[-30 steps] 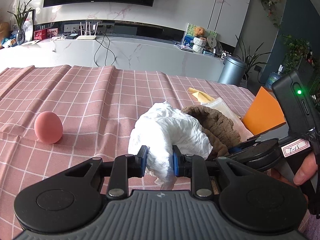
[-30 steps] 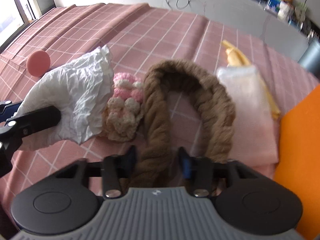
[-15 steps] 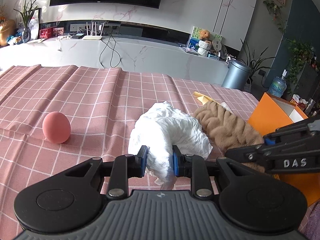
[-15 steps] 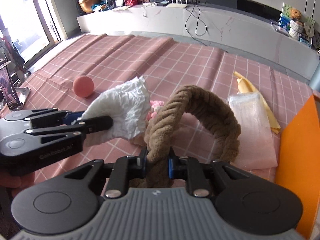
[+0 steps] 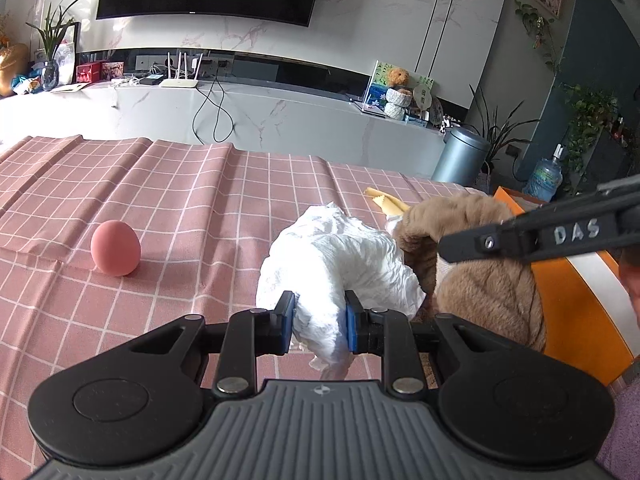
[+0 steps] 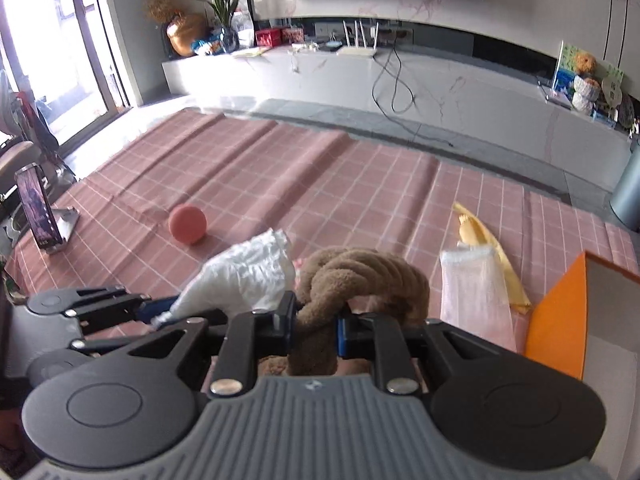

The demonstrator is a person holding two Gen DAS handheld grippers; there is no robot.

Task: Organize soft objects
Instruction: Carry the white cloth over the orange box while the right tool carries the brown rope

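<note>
My left gripper (image 5: 318, 322) is shut on a crumpled white cloth (image 5: 340, 256), held just above the pink checked tablecloth (image 5: 180, 216). My right gripper (image 6: 316, 326) is shut on a thick brown plush braid (image 6: 360, 276), which hangs lifted off the table. In the left wrist view the braid (image 5: 480, 280) dangles to the right of the white cloth, under the right gripper's arm (image 5: 540, 236). In the right wrist view the white cloth (image 6: 248, 276) and the left gripper (image 6: 160, 308) sit to the left. A pink knitted piece is mostly hidden behind the braid.
A pink ball (image 5: 115, 254) (image 6: 187, 224) rests on the tablecloth to the left. A yellow cloth (image 6: 488, 248) and a pale mesh pouch (image 6: 476, 288) lie at the right. An orange box (image 6: 560, 320) (image 5: 576, 304) stands at the right edge. A phone on a stand (image 6: 38, 212) is far left.
My right gripper closed on the brown braid and lifted it off the table, tilting up toward the room. The left gripper kept its hold on the white cloth and rose slightly.
</note>
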